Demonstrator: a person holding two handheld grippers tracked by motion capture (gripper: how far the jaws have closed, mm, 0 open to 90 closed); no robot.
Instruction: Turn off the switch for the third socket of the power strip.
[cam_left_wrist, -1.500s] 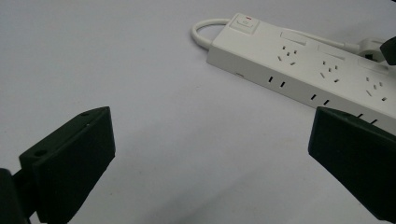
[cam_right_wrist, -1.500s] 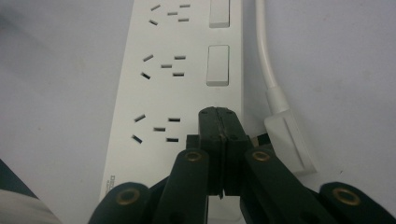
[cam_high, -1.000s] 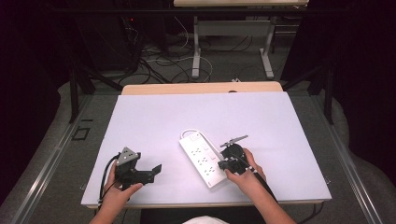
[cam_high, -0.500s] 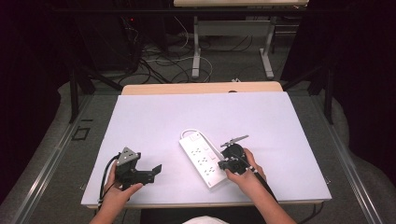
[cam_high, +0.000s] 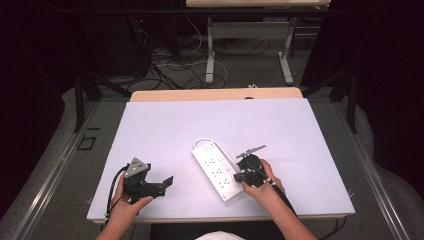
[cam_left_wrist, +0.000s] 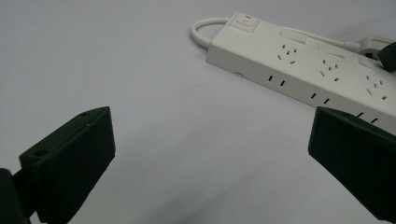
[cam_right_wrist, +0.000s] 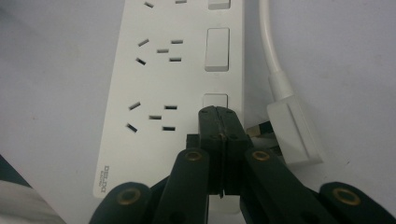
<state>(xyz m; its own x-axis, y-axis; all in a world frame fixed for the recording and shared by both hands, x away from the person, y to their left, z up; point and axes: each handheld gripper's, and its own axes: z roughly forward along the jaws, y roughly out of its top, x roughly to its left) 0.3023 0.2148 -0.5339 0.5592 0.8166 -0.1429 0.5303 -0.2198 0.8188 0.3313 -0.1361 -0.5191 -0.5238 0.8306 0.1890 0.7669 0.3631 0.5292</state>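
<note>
A smooth white rectangular power strip (cam_high: 218, 170) is met by the closed right gripper (cam_right_wrist: 219, 116) beside its blocky plug (cam_right_wrist: 292, 130); the left gripper (cam_left_wrist: 210, 154) is held open, matte black

My bench (cam_high: 165, 130) wears a pale lavender-white sheet over nearly all its top, with a strip of light wood (cam_high: 200, 94) bare along the far edge. Beyond that edge, dark cables (cam_high: 165, 70) and a few white ones lie tangled on the grey floor (cam_high: 250, 70). The white legs of another table (cam_high: 210, 55) stand back there, its light top (cam_high: 257, 2) just at the upper border. Black drapes (cam_high: 385, 75) close in both sides.
</note>
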